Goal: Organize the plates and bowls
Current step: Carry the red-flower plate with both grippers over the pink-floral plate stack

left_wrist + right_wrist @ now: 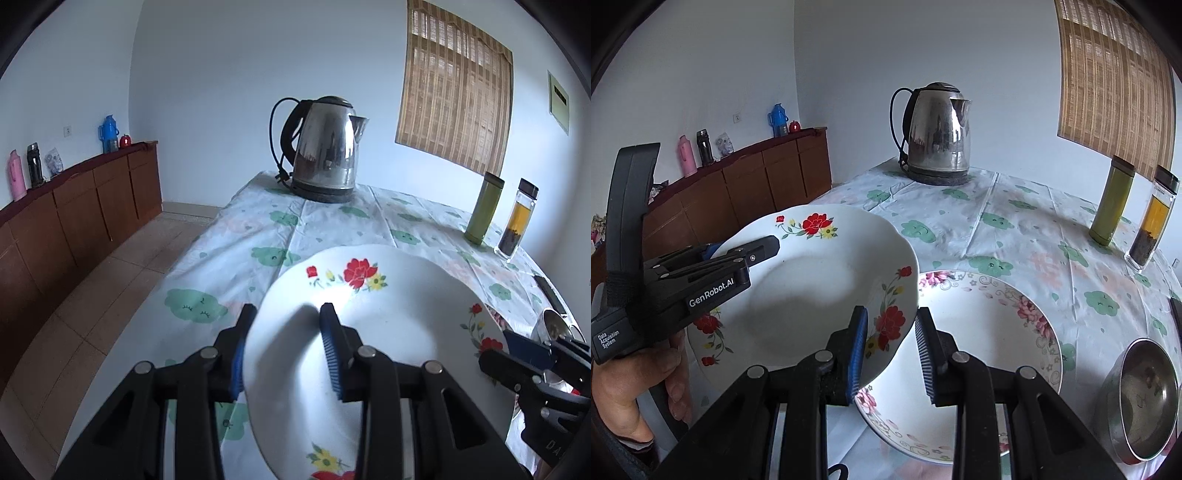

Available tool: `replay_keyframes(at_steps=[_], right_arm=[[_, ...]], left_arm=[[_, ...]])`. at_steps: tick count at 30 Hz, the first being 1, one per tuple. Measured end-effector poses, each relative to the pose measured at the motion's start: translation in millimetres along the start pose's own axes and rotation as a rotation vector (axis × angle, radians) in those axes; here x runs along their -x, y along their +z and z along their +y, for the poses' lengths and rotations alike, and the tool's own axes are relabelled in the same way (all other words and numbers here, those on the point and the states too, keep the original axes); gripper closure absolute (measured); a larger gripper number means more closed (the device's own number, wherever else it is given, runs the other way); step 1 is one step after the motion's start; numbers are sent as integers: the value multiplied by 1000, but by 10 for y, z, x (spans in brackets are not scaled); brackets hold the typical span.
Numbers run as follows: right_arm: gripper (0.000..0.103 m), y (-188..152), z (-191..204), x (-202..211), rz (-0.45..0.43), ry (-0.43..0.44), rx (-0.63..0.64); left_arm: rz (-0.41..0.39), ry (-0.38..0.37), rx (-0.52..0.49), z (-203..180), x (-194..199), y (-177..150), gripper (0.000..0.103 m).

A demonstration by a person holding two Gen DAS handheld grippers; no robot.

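Desk [1015, 206] with cloud-print cloth (electric kettle [940, 133] at rear), wooden sideboard [81, 206] along wall; left gripper [288, 347] jaws clamp red-flowered plate [812, 295]; right gripper [892, 354] jaws parted.

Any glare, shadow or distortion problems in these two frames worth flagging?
Left wrist view: a bright glare patch sits on the red-flowered plate, beside the shadow of a claw finger; fisheye bends the cabinet and darkens the corners. Right wrist view: a soft shadow fills the same plate's centre; the kettle mirrors the room; the window blind curves strongly.
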State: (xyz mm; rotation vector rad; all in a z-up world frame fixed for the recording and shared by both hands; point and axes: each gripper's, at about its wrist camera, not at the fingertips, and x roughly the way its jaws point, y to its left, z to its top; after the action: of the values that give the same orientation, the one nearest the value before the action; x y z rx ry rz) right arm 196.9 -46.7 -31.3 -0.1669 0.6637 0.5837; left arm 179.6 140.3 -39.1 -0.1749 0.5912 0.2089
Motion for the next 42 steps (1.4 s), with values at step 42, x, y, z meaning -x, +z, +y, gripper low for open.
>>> replay_keyframes(at_steps=[42], right_arm=[[74, -233, -962, 440, -64, -98, -161]], left_arm=[[8, -109, -101, -1103, -48, -11, 70]])
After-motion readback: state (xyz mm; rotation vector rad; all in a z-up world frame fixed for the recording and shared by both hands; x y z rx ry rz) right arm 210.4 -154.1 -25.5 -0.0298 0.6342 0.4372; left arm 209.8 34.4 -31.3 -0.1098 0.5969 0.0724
